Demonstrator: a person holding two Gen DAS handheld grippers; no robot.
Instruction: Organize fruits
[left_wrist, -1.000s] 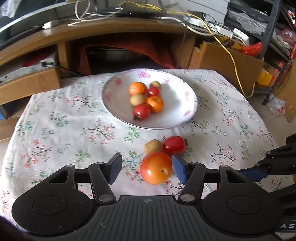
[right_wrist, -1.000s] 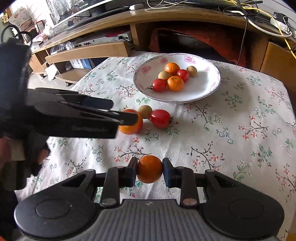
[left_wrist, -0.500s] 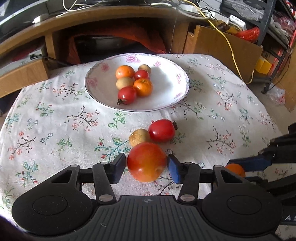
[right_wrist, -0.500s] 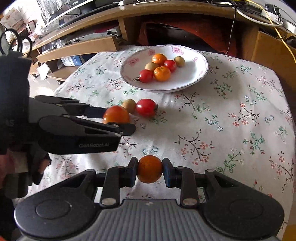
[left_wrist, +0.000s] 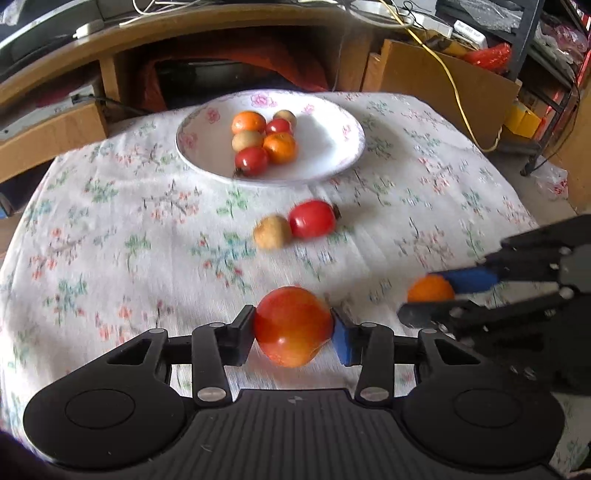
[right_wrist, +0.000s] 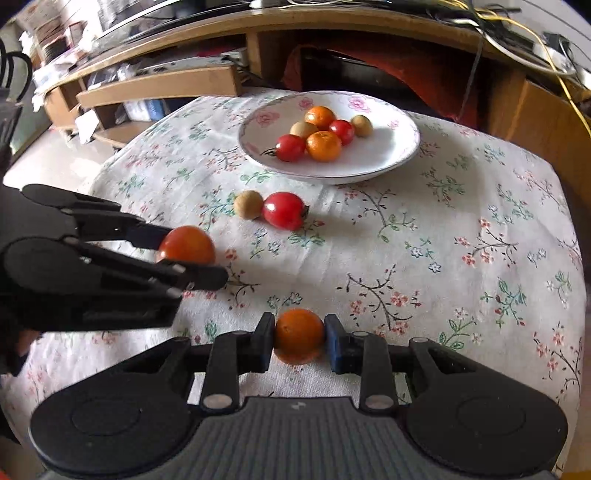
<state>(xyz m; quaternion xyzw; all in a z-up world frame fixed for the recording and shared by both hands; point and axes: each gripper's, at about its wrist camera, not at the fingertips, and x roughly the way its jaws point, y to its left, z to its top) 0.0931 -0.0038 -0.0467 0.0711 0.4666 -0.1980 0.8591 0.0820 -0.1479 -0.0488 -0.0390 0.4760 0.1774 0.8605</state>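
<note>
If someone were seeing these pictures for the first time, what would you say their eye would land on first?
Probably the two held fruits: the left gripper clamps a large red-orange tomato in the foreground, while the right gripper pinches a small round orange. Beyond them, the white floral-rimmed plate at the far side of the flowered tablecloth carries six small fruits, and a red tomato and a tan round fruit lie touching on the cloth in front of it.

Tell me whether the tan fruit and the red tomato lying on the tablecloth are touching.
Touching. In the right wrist view the tan fruit and the red tomato meet with no cloth visible between them.
</note>
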